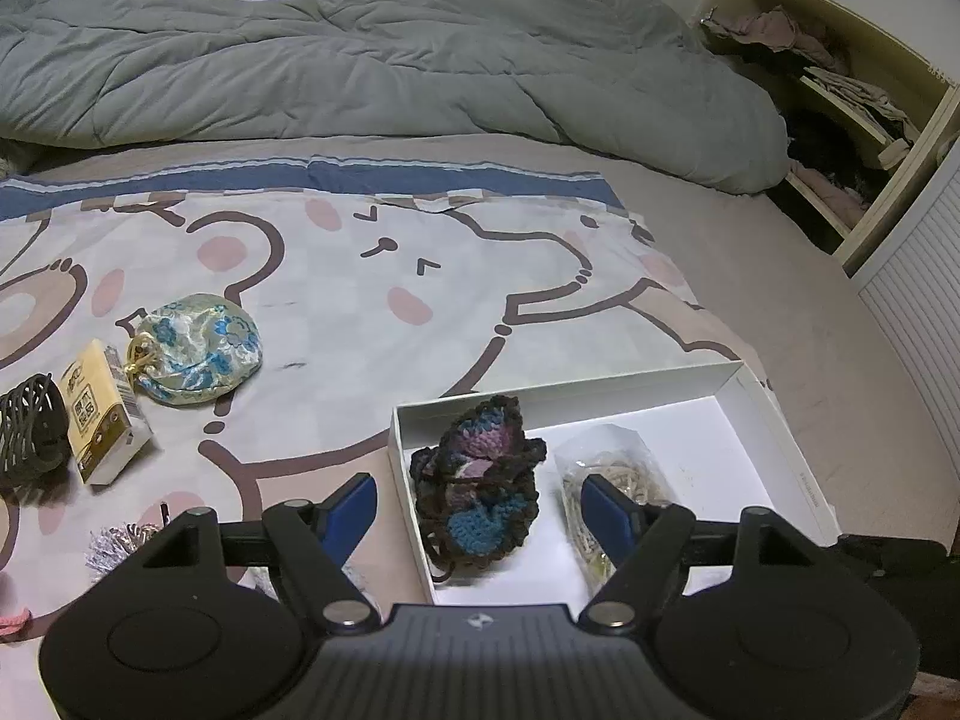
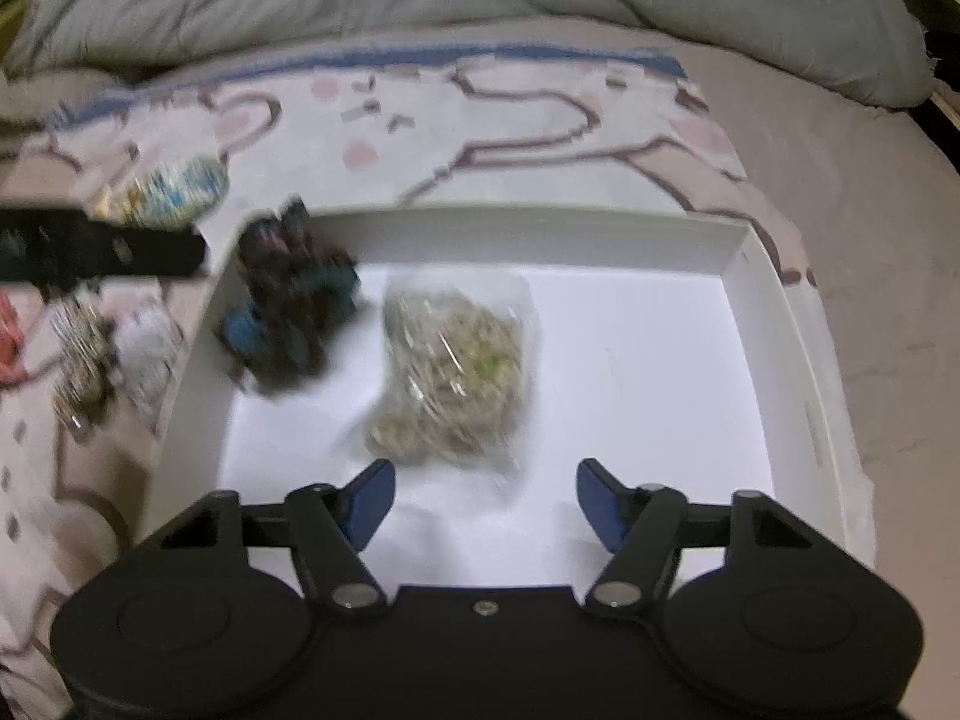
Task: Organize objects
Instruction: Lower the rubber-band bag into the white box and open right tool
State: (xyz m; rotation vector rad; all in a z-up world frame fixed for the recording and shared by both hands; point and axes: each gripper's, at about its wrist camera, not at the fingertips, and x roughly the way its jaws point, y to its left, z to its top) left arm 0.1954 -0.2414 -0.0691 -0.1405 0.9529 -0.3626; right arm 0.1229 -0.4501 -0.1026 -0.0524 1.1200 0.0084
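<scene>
Your right gripper point(image 2: 486, 501) and left gripper point(image 1: 480, 510), jaws apart and empty, could snag the white box point(image 2: 780, 300) wall, shifting it.

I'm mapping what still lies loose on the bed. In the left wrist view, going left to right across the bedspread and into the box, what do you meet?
Black coiled item → yellow tissue pack → floral drawstring pouch → crocheted piece at the left end of the white box → clear bag beside it.
</scene>
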